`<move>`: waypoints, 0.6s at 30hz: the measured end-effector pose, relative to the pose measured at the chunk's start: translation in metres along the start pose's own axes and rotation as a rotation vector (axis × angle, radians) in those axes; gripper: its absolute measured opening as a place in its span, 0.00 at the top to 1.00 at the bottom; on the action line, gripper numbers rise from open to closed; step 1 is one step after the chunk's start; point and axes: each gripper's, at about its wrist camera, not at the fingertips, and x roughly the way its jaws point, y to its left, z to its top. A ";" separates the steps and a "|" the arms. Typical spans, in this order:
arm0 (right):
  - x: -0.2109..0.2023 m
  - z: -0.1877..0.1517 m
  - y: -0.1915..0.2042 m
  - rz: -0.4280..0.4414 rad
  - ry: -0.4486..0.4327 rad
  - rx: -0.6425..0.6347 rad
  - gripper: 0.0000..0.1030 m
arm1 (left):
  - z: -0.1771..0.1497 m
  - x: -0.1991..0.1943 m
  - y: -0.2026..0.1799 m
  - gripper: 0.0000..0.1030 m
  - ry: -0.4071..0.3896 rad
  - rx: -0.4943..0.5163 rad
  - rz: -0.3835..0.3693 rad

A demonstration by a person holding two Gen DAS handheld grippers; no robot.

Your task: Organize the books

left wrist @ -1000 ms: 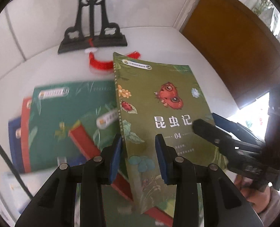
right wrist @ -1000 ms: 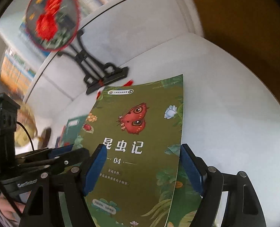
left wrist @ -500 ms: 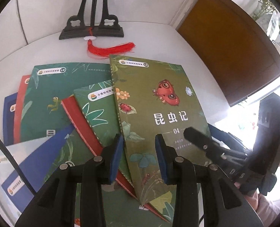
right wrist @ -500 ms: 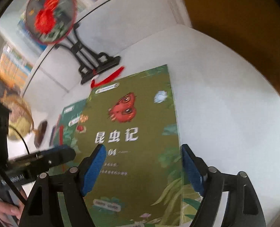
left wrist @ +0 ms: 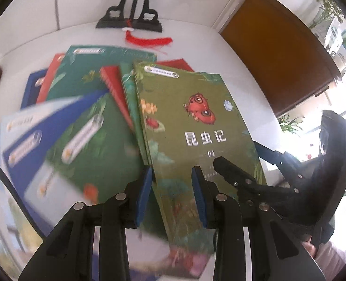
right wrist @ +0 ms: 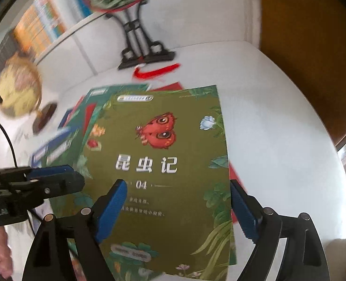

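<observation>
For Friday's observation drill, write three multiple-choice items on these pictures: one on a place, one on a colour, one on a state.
1. Where does the red tassel lie?
A. by the black stand's base
B. on the olive book
C. between the right gripper's jaws

2. The top book's cover is mainly
A. blue
B. olive green
C. white

3. The right gripper's jaws
A. clamp a globe
B. are shut, empty
C. stand apart astride the top book

Answers: 1 A, the tassel trails from the base; 2 B, the butterfly cover is olive; 3 C, blue pads flank the book, opening.
</observation>
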 end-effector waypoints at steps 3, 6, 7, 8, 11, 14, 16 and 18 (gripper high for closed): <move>-0.005 -0.017 0.004 0.036 0.044 -0.009 0.15 | -0.020 -0.006 0.004 0.70 0.019 -0.035 -0.018; -0.013 -0.038 0.003 0.068 0.072 0.005 0.14 | -0.035 -0.009 0.003 0.70 0.028 -0.030 -0.011; -0.018 -0.044 0.001 0.086 0.075 0.017 0.14 | -0.038 -0.010 0.003 0.70 0.032 -0.039 -0.017; -0.021 -0.048 0.000 0.099 0.077 0.029 0.14 | -0.040 -0.011 0.003 0.70 0.034 -0.047 -0.024; -0.027 -0.053 -0.013 0.169 0.097 0.129 0.14 | -0.042 -0.012 -0.001 0.70 0.041 -0.055 -0.041; -0.025 -0.061 -0.025 0.227 0.146 0.243 0.14 | -0.043 -0.012 -0.012 0.70 0.043 -0.016 -0.009; -0.029 -0.066 -0.026 0.206 0.148 0.255 0.14 | -0.043 -0.017 -0.018 0.70 0.019 -0.002 -0.012; -0.039 -0.069 -0.024 0.163 0.105 0.224 0.14 | -0.042 -0.019 -0.020 0.65 0.006 -0.002 -0.024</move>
